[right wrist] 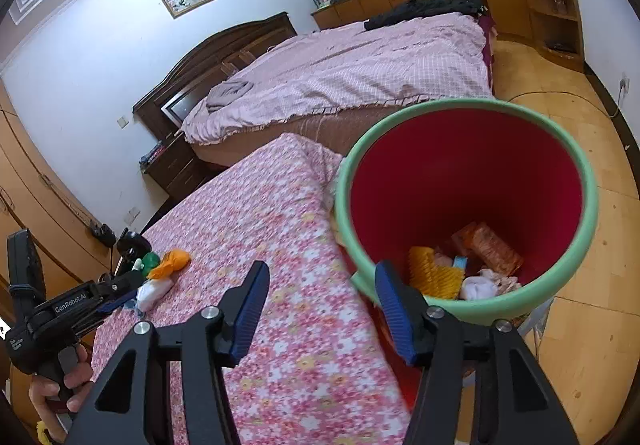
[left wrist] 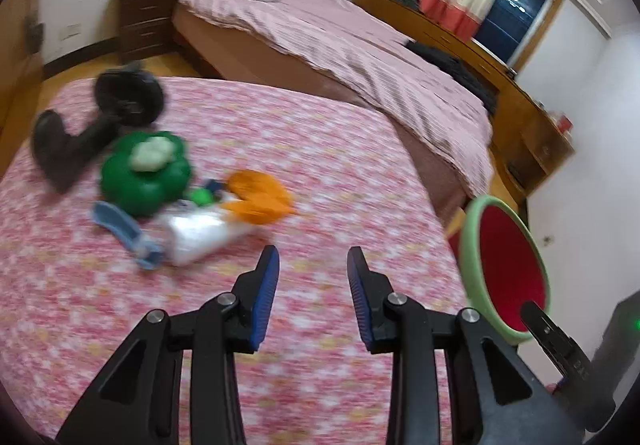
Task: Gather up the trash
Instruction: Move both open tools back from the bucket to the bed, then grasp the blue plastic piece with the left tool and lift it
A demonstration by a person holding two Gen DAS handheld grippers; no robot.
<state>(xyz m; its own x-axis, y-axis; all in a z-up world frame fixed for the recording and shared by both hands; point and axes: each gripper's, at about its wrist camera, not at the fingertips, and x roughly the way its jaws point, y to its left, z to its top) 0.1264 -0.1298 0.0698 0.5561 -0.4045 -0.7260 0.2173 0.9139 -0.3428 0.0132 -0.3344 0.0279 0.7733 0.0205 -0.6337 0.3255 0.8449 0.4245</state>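
Note:
A pile of trash lies on the pink floral table: a crumpled white wrapper, an orange wrapper, a blue wrapper and a green plastic piece. My left gripper is open and empty, just right of the white wrapper. My right gripper is open and empty at the table's edge, beside the red bin with a green rim. The bin holds several wrappers, including a yellow one. The left gripper also shows in the right wrist view, near the pile.
A black fan-like object lies at the table's far left. A bed with a pink checked cover stands behind the table. Wooden cabinets line the wall. The bin sits off the table's right edge on the wood floor.

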